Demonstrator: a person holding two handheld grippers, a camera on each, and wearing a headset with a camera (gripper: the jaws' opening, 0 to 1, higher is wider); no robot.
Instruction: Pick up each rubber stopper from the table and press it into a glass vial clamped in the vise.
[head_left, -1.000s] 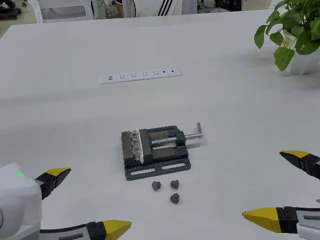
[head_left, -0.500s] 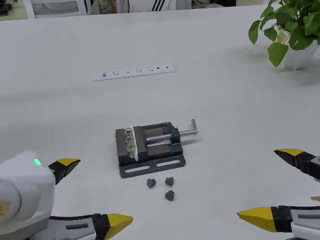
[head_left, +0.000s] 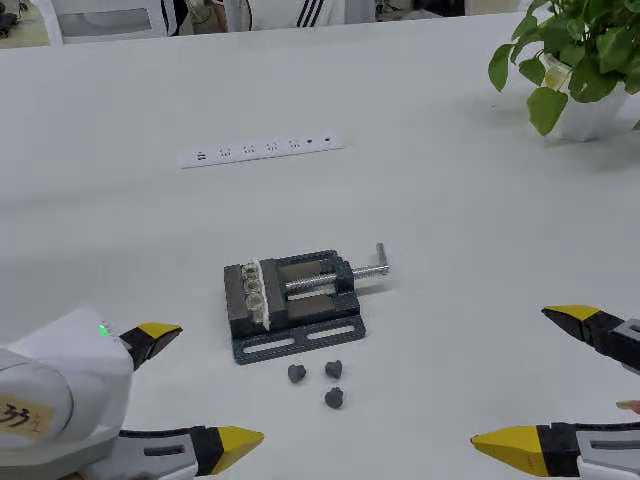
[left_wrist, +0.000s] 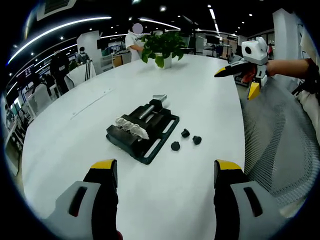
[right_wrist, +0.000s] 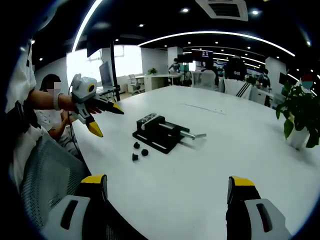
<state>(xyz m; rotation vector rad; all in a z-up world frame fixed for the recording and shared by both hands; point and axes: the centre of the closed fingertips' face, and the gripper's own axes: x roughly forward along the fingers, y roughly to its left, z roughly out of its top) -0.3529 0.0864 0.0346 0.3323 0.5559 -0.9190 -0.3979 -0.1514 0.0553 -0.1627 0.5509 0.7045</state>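
A dark vise (head_left: 292, 304) (left_wrist: 142, 133) (right_wrist: 161, 132) stands mid-table with clear glass vials (head_left: 254, 292) (left_wrist: 131, 126) clamped in a row at its left end. Three dark rubber stoppers (head_left: 297, 373) (head_left: 334, 369) (head_left: 334, 398) (left_wrist: 185, 133) (right_wrist: 136, 145) lie on the table just in front of it. My left gripper (head_left: 198, 390) (left_wrist: 161, 170) hovers open at the near left, nothing between its yellow-tipped fingers. My right gripper (head_left: 535, 380) (right_wrist: 168, 182) hovers open at the near right, also holding nothing. Both are well short of the stoppers.
A white power strip (head_left: 260, 152) lies beyond the vise. A potted green plant (head_left: 575, 55) stands at the far right corner. The vise's screw handle (head_left: 376, 264) sticks out to the right. Chairs and people are beyond the table's far edge.
The head camera has shifted, so the vise sits slightly further left and lower in view. Both grippers stay open; the left one has risen further into view.
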